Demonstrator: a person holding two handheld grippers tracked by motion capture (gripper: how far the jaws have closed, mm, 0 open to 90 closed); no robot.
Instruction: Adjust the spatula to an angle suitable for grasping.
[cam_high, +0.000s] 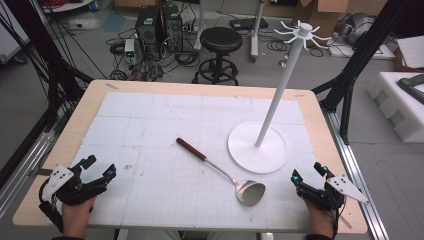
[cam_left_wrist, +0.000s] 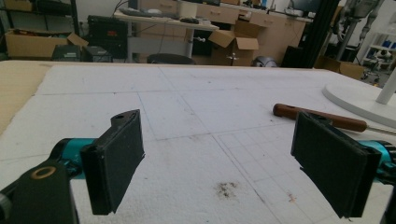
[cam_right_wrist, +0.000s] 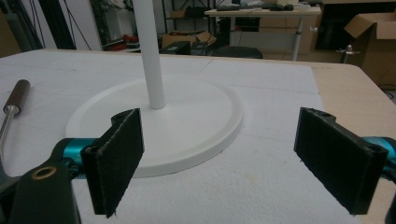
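A metal ladle (cam_high: 225, 172) with a brown wooden handle (cam_left_wrist: 320, 117) lies diagonally on the white foam mat, bowl toward the near edge. To its right stands a white rack with a round base (cam_high: 257, 147) (cam_right_wrist: 187, 126), a tall pole (cam_high: 282, 85) and hooks at the top (cam_high: 301, 31). My left gripper (cam_high: 99, 166) (cam_left_wrist: 217, 165) rests at the near left corner, open, nothing between its pads. My right gripper (cam_high: 307, 172) (cam_right_wrist: 217, 163) sits at the near right, open and empty, facing the rack's base. The ladle handle's end (cam_right_wrist: 16, 95) shows at the left of the right gripper view.
The white mat (cam_high: 165, 125) covers most of the wooden table (cam_high: 75, 117). Beyond the far edge stand a black stool (cam_high: 220, 52), computer towers (cam_high: 157, 25) and cables. White foam blocks (cam_high: 400, 102) lie on the floor at the right.
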